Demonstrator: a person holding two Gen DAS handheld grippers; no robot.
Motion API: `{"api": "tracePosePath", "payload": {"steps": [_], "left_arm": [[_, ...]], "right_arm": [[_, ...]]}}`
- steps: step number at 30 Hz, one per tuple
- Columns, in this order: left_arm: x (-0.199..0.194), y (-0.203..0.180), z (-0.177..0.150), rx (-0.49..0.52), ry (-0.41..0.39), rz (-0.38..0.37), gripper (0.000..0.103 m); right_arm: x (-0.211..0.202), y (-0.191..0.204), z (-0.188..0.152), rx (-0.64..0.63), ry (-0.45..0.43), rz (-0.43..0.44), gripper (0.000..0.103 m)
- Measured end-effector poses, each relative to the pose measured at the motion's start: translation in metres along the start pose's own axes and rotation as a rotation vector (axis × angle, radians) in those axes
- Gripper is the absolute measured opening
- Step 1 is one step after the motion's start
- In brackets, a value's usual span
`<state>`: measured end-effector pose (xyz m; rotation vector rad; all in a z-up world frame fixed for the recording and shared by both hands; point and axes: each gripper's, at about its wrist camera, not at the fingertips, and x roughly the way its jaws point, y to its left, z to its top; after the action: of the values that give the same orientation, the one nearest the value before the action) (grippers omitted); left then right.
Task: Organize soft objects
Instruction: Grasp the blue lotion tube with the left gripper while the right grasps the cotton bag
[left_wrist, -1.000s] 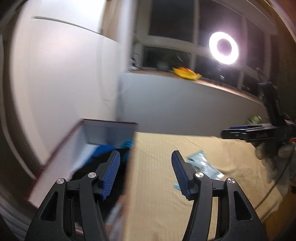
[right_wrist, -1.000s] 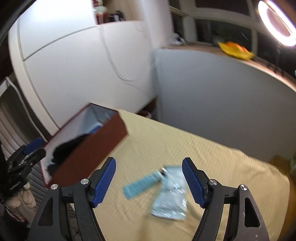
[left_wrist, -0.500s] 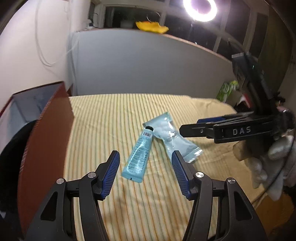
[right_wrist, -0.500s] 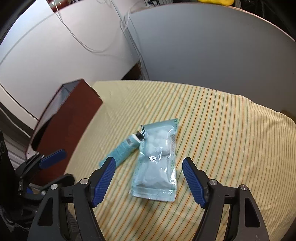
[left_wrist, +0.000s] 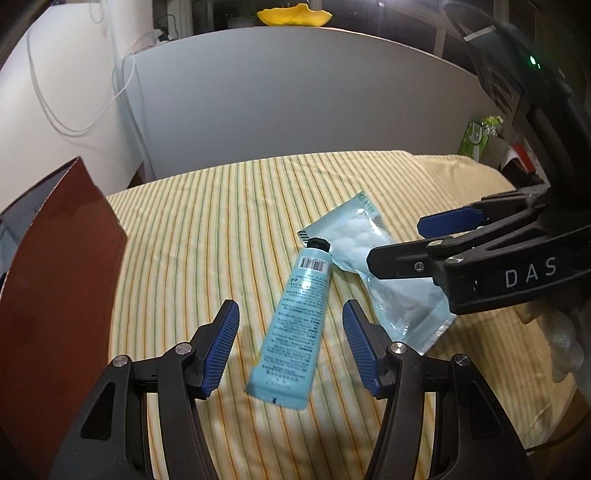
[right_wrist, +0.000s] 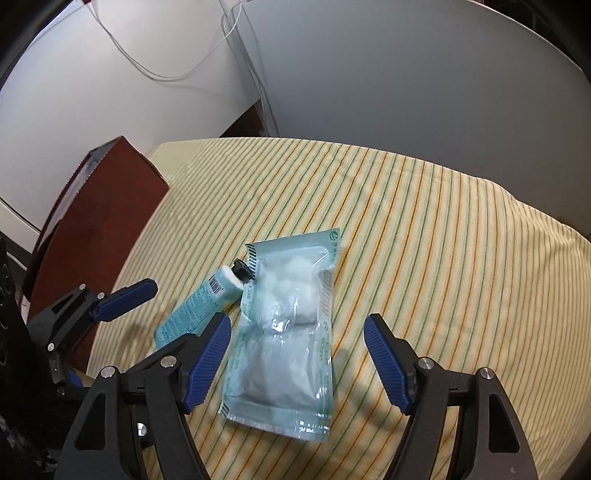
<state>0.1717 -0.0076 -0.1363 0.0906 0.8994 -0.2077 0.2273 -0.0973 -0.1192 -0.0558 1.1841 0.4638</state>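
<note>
A: What surrounds the work? 
B: Pale walls (right_wrist: 92, 110) at the far left, with white cables (right_wrist: 162, 70) looping down them; a grey partition (left_wrist: 295, 110) stands along the far side; a yellow thing (left_wrist: 290, 16) sits on the ledge above it, too blurred to name.

A: And the surface itself? 
B: A tabletop under a yellow cloth (right_wrist: 424, 229) with thin green and orange stripes, lying fairly smooth; a reddish-brown box (left_wrist: 55, 295) stands at its left edge, its inside hidden from here.

A: Where are the soft things? 
B: Near the middle of the cloth; a clear packet of cotton balls (right_wrist: 288, 332) lies flat, and a pale blue tube (left_wrist: 291, 332) with a black cap lies just to its left, the cap end touching the packet's far corner.

A: The tools? 
B: The left tool (left_wrist: 290, 350) hangs above the tube's near end, blue pads spread, nothing pinched; the right tool (right_wrist: 295, 365) hangs above the packet, spread as well, touching nothing that I can see.
</note>
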Motion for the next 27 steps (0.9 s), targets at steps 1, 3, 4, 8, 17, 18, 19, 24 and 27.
{"api": "tracePosePath", "payload": {"steps": [1, 3, 4, 8, 17, 18, 19, 24, 27], "left_arm": [[0.003, 0.0, 0.0, 0.004, 0.003, 0.003, 0.057], [0.007, 0.001, 0.001, 0.001, 0.006, -0.006, 0.058], [0.008, 0.002, 0.002, 0.001, 0.006, -0.007, 0.058], [0.013, 0.006, 0.0, 0.005, 0.014, -0.003, 0.057], [0.021, 0.01, -0.001, -0.016, 0.018, -0.02, 0.053], [0.021, 0.01, -0.001, -0.013, 0.012, -0.019, 0.051], [0.02, 0.011, -0.002, -0.012, 0.006, -0.018, 0.045], [0.019, 0.014, -0.002, -0.019, -0.004, -0.01, 0.032], [0.018, 0.015, -0.002, -0.019, -0.006, -0.008, 0.032]], "right_arm": [[0.002, 0.0, 0.001, 0.001, 0.003, 0.002, 0.071], [0.007, 0.002, 0.001, -0.004, 0.016, 0.009, 0.071], [0.009, 0.004, 0.002, -0.01, 0.021, 0.008, 0.071], [0.018, 0.007, 0.001, -0.018, 0.037, 0.0, 0.071], [0.027, 0.014, 0.002, -0.062, 0.038, -0.028, 0.071], [0.028, 0.016, 0.002, -0.072, 0.037, -0.037, 0.071], [0.028, 0.018, 0.001, -0.083, 0.037, -0.046, 0.071], [0.029, 0.02, -0.003, -0.142, 0.039, -0.082, 0.069], [0.028, 0.018, -0.003, -0.141, 0.033, -0.102, 0.057]]}}
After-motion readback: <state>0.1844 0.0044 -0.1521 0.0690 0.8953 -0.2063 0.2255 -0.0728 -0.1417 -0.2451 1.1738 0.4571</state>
